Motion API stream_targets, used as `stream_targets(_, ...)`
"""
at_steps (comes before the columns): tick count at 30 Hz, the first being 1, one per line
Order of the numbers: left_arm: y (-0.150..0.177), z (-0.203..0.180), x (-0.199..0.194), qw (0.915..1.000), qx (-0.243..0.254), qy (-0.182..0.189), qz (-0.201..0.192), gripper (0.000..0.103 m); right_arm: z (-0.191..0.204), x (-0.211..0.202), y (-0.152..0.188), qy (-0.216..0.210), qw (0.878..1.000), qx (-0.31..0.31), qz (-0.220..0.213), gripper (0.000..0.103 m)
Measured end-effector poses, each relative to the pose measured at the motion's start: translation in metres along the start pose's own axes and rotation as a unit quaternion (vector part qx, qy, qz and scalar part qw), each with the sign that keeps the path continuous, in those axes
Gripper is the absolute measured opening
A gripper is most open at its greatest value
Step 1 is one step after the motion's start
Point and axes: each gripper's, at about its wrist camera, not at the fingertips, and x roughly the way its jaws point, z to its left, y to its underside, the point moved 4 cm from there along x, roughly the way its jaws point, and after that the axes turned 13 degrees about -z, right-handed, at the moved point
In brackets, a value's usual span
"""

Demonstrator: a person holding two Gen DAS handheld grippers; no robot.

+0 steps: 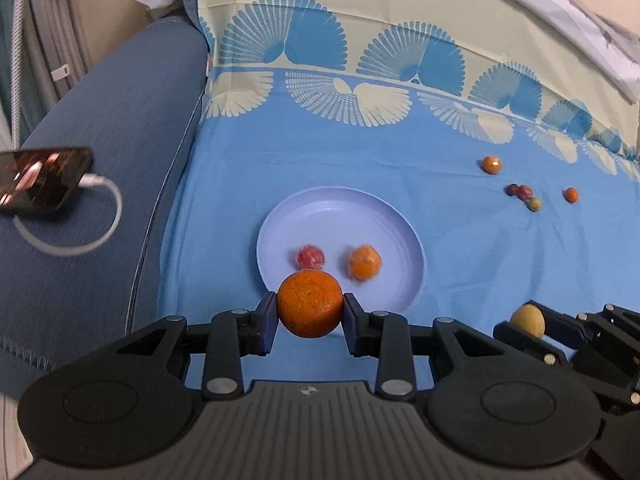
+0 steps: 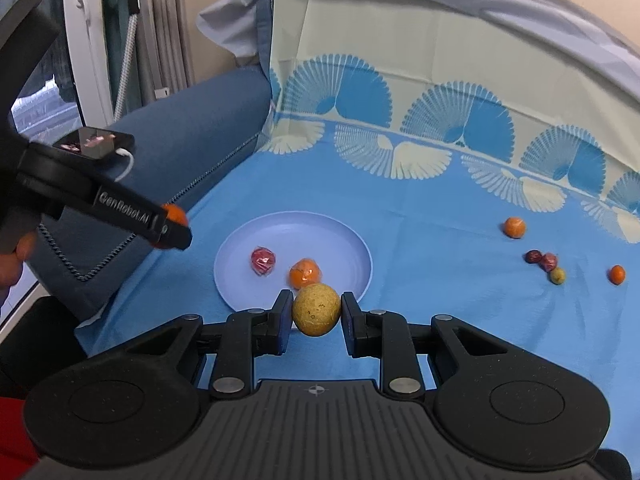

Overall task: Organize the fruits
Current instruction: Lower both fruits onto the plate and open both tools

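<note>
From the left wrist camera, the left gripper point(image 1: 310, 307) clamps a large orange point(image 1: 310, 303) between its two blue pads point(image 1: 269, 322), which press on the fruit's left and right sides. The fruit is round, so no long axis shows. It hangs over the near rim of the pale blue plate point(image 1: 384, 216), which lies on a blue cloth point(image 1: 320, 160). On the plate sit a red fruit point(image 1: 311, 257) and a small orange fruit point(image 1: 364, 262), apart from each other. At lower right the right gripper point(image 1: 530, 322) carries a yellow fruit point(image 1: 528, 320).

From the right wrist camera, the right gripper point(image 2: 316, 310) holds the yellow fruit point(image 2: 316, 309) between its fingers, both pads touching it, just before the plate's point(image 2: 256, 232) near edge. The fruit looks slightly egg-shaped, its longer axis roughly crosswise. The left gripper point(image 2: 170, 226) reaches in from the left, angled downward, left of the plate, with the orange point(image 2: 176, 213) partly hidden. More small fruits point(image 2: 546, 262) lie well apart to the right.
</note>
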Motion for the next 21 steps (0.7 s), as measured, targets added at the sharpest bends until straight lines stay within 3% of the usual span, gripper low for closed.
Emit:
stream_targets(10, -0.022, -0.001, 0.086, 0.9992, 0.027, 0.010, 0.027, 0.037, -0.013, 0.084, 0.009, -0.007, 0.999, 0.001, 0.052, 0.027)
stream_targets(19, -0.023, -0.002, 0.152, 0.9971, 0.044, 0.015, 0.060, 0.038, -0.015, 0.141, 0.025, -0.012, 0.996, -0.010, 0.083, 0.027)
stream_targets(21, -0.022, -0.005, 0.162, 0.9961, 0.050, 0.024, 0.068, 0.048, -0.015, 0.151, 0.026, -0.016, 0.996, -0.016, 0.086, 0.028)
